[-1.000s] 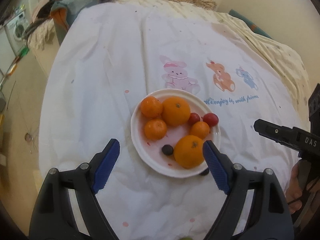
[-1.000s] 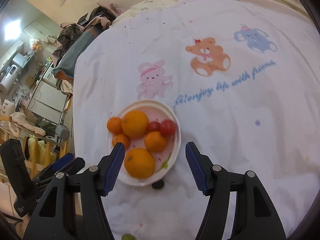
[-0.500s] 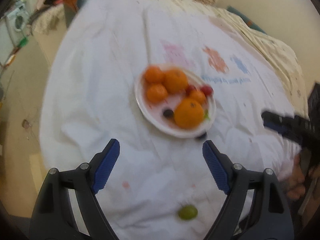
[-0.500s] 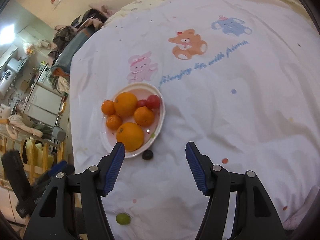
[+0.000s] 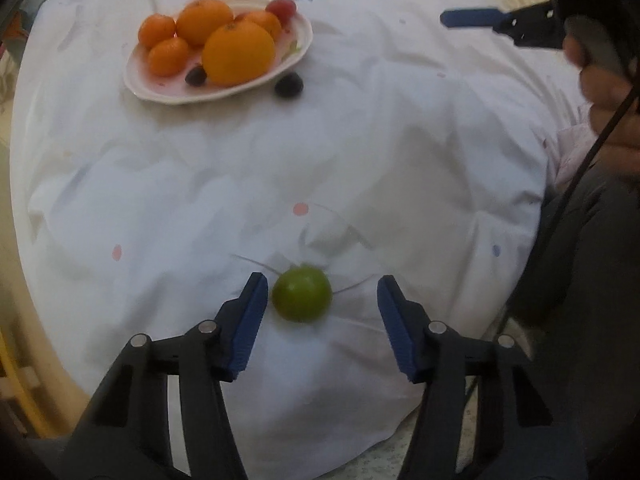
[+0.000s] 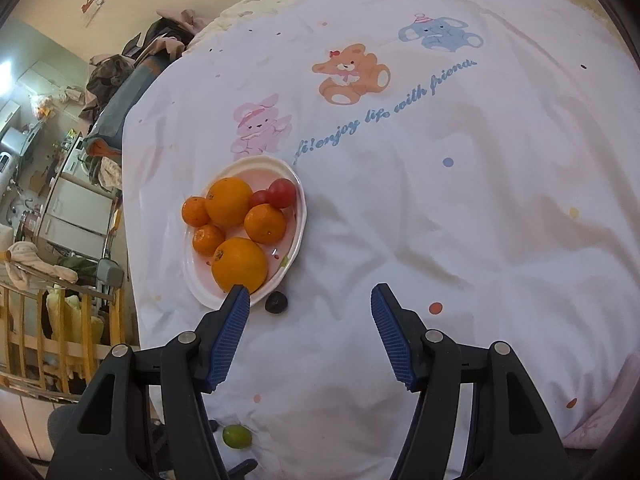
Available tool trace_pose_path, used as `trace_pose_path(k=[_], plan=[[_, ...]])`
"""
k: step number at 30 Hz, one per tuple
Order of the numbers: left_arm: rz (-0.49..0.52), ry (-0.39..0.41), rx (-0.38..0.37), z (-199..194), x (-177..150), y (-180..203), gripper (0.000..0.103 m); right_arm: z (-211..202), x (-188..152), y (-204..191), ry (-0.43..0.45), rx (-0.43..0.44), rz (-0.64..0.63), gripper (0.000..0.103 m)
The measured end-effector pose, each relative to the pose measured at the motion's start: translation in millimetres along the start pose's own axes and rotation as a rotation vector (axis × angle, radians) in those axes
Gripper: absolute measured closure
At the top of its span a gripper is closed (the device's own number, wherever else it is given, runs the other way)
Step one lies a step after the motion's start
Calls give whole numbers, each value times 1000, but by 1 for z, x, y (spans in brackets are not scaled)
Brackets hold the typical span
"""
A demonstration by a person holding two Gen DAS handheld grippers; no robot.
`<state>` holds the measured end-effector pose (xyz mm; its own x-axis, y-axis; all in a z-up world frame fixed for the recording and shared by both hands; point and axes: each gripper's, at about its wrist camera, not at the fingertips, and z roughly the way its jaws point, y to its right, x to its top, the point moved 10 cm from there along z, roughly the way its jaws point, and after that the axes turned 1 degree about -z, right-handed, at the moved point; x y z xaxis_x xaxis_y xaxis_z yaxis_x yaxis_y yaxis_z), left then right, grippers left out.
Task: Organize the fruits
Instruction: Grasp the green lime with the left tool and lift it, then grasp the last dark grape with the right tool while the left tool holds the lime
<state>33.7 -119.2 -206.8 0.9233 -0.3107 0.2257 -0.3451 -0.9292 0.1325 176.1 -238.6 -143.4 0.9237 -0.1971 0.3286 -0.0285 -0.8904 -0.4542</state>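
Five orange citrus fruits, a red tomato [image 5: 281, 7] and a dark grape [image 5: 196, 75] are held in the white plate [image 5: 160, 94] in the left wrist view; a second dark grape [image 5: 288, 85] lies on the sheet [image 5: 400, 140] just beside the rim. The left gripper [image 5: 320, 304] is spread apart, with the green fruit [image 5: 302, 294] set between its fingers, nearer the left one. In the right wrist view, the right gripper [image 6: 310, 332] is likewise spread, nothing held; the plate [image 6: 200, 288] lies ahead-left, the green fruit [image 6: 237, 436] near the sheet's edge.
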Motion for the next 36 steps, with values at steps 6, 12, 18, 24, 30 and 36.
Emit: trace_pose_path(k=[6, 12, 18, 24, 30, 36], plan=[[-26, -7, 24, 8, -2, -6, 69, -3, 2, -1, 8, 20, 6, 37], [-25, -1, 14, 4, 2, -6, 77, -2, 3, -7, 4, 27, -3, 37], [-105, 75, -15, -21, 20, -22, 77, 2, -1, -4, -14, 14, -4, 37], [-229, 213, 48, -54, 53, -61, 77, 24, -12, -12, -69, -32, -76, 37], [-355, 254, 80, -66, 57, -104, 77, 72, -26, -35, -162, -129, -298, 38], [-431, 244, 83, -63, 55, -122, 77, 106, -37, -43, -217, -172, -386, 38]])
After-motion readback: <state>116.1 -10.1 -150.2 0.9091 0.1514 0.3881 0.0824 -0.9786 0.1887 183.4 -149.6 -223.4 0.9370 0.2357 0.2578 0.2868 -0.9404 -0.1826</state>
